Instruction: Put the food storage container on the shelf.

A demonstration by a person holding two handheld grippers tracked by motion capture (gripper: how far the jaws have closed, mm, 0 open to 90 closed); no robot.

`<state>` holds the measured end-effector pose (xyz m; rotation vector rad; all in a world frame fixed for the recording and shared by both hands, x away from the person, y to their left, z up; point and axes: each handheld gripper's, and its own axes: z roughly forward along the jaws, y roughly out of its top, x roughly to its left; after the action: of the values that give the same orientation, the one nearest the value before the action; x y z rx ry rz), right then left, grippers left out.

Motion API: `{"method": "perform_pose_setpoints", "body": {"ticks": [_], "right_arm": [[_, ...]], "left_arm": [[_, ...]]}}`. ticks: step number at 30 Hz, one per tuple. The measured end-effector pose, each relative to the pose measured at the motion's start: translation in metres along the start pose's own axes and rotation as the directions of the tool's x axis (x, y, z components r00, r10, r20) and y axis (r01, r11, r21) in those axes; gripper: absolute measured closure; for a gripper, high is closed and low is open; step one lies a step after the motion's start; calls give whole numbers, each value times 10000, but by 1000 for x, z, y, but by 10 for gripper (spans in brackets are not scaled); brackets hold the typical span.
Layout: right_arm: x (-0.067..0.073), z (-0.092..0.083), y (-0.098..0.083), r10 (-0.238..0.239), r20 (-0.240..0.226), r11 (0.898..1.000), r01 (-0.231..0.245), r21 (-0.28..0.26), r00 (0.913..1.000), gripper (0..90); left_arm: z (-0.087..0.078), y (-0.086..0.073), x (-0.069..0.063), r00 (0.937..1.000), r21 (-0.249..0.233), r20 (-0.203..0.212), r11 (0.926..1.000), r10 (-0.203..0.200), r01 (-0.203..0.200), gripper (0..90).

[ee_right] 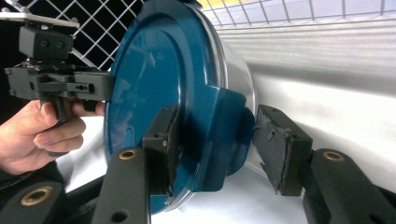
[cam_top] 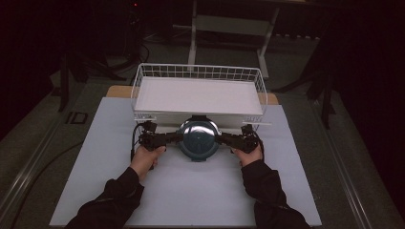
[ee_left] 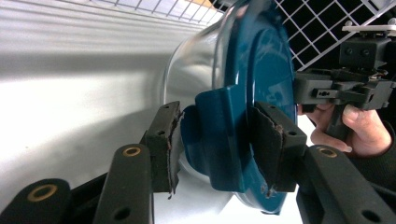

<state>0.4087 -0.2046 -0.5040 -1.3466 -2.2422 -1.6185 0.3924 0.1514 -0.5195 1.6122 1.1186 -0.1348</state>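
Two grippers, left (cam_top: 173, 139) and right (cam_top: 224, 139), are set around the pot's (cam_top: 198, 139) blue side handles at the bench's (cam_top: 191, 191) middle, near the wire basket (cam_top: 198, 71); fingers (ee_left: 163, 140) partly open, barely pressing. The pot is judged rigid, smooth, slippery, best gripped there.

The wire basket (cam_top: 198, 71) walls off the worktop (cam_top: 191, 200) just behind the blue-lidded container (cam_top: 198, 139); the near worktop lies bare, and side gaps seem passable.
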Motion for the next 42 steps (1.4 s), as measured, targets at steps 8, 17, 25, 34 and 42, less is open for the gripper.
{"method": "perform_pose_setpoints", "body": {"ticks": [8,17,25,34,42], "right_arm": [[2,4,4,38,449,9992,-20,-398,9990,523],[2,8,7,-208,1082,9965,295,-788,9939,515],[12,1,3,-334,1210,9957,434,-814,9921,468],[31,-15,-7,-978,1083,9928,1045,-582,9893,462],[59,-22,-16,-1386,675,9893,1412,-357,9880,497]], "left_arm": [[2,3,-4,9937,-497,-811,9954,778,-820,504],[6,6,-3,9881,-802,-1213,9913,942,-1044,469],[2,3,-10,9831,-512,-873,9848,1611,-1659,270],[-12,-7,-33,9686,-328,-299,9682,2469,-2479,51],[-31,-16,-59,9395,-139,-51,9394,3425,-3425,3]]}}
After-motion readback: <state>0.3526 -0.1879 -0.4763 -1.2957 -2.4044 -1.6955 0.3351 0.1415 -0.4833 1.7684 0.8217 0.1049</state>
